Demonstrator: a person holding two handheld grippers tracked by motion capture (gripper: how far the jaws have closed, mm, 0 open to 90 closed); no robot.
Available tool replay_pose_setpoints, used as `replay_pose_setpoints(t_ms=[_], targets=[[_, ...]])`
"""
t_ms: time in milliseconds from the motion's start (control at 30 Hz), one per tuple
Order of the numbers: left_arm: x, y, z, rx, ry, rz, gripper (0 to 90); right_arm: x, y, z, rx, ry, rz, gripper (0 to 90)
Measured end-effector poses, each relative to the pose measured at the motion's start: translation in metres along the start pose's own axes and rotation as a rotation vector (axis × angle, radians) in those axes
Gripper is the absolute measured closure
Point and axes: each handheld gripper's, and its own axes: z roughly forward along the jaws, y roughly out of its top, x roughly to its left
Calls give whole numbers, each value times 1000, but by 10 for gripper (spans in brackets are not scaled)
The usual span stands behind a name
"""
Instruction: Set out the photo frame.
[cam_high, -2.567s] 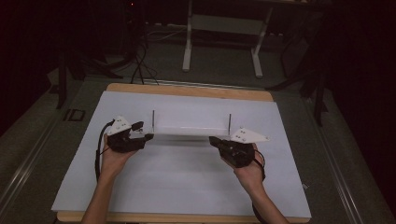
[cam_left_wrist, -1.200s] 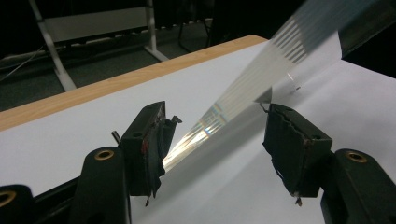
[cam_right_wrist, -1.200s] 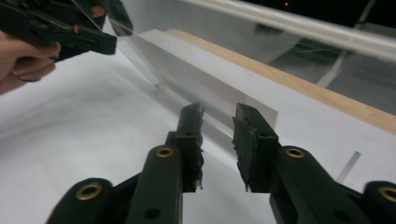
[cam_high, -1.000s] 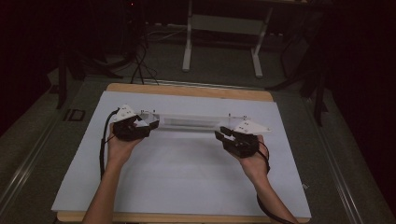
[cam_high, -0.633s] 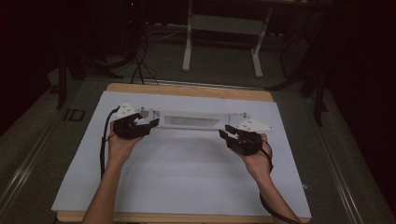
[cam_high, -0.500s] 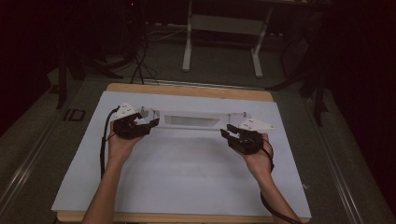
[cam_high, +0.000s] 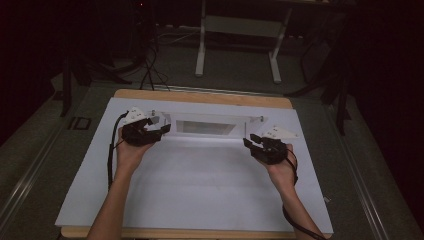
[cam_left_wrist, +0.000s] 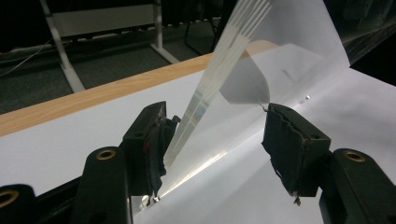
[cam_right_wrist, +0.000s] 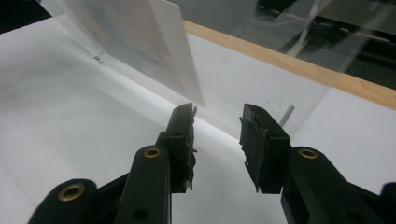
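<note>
Two hand-held grippers are working at the far half of the surface, which is lying under a white sheet with a wooden edge showing at 12 o'clock. The left hand-held gripper is sitting at about 10 o'clock, its jaws standing wide apart in the left gripper view, with the end of a clear plastic sheet passing between them and lying against one jaw; whether it is gripping anything I cannot tell. The right hand-held gripper is sitting at about 2 o'clock, its jaws parted and holding nothing, just short of the clear sheet's near edge.

Compared with 2.6 s ago, the clear sheet is no longer stretching between the two grippers: it is now lying farther toward 12 o'clock, and the right hand-held gripper is sitting apart from it, nearer the person. The left hand-held gripper is resting a little farther toward 12 o'clock than before. A small metal pin is lying beyond the right jaws.
</note>
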Motion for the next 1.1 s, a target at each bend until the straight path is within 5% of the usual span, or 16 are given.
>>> replay_pose_setpoints(t_ms=[600, 1100], targets=[[2, 2, 2, -3, 2, -9, 405, -25, -4, 1, -23, -52, 47, 518], [5, 2, 4, -17, -1, -20, 404, -30, 6, 27, -62, -6, -18, 372]])
